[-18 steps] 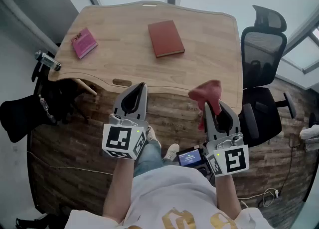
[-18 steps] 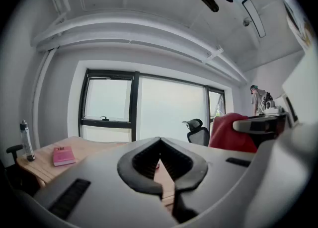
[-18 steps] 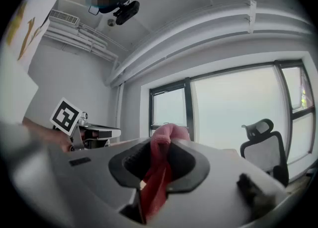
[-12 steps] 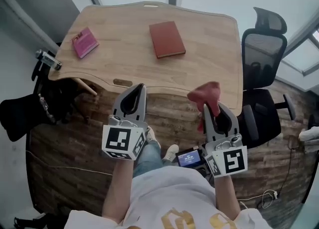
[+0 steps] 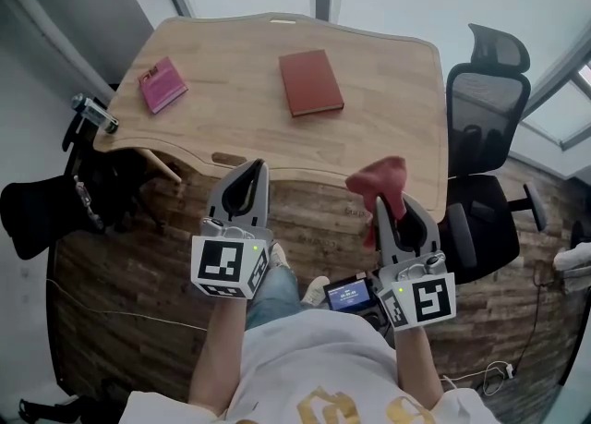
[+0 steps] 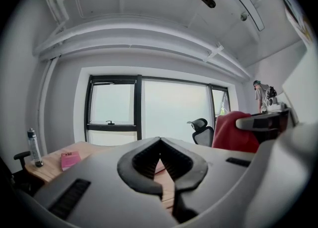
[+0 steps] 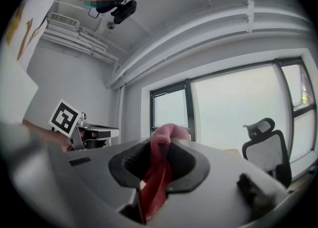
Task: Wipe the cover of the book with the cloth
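Right gripper is clamped on the red cloth, whose bunched top hides the jaw tips in the head view; left gripper is fully closed with nothing in it. The red book lies flat on the wooden table, well ahead of both grippers. Print on the pink item near the table's left edge is too small to read.
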`<state>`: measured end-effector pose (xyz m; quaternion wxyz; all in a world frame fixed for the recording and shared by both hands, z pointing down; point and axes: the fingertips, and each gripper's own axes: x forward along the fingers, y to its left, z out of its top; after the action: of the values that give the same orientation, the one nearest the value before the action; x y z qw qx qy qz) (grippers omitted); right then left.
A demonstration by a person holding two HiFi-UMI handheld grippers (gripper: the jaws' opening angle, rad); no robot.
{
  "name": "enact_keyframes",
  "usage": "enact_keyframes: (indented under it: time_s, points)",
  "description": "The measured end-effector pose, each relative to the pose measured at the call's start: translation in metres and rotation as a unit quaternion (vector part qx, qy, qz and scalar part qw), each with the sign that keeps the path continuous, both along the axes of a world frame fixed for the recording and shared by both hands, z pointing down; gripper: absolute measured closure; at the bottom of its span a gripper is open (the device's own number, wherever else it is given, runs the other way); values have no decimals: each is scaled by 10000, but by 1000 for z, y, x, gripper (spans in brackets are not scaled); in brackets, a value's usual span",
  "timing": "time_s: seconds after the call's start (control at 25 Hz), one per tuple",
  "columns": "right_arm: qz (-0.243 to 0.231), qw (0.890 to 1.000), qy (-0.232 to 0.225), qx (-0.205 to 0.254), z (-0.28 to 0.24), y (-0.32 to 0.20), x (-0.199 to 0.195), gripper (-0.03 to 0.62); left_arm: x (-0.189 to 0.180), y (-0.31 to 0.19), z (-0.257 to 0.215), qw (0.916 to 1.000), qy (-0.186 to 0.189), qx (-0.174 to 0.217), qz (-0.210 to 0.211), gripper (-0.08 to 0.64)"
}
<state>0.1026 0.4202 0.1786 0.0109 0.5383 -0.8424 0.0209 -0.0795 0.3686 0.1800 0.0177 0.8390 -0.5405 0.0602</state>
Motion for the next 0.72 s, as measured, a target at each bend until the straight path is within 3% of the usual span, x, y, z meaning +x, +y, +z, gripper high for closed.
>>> enact_keyframes:
  time_s: [0.4, 0.72]
  points:
    - [-39, 9999, -83, -57, 4, -26, 4, 508, 5, -23, 2, 10000, -89, -14, 19, 551]
    - [134, 9996, -60, -232, 12, -95, 6, 508, 10, -99, 12, 9998, -58, -103, 144, 551]
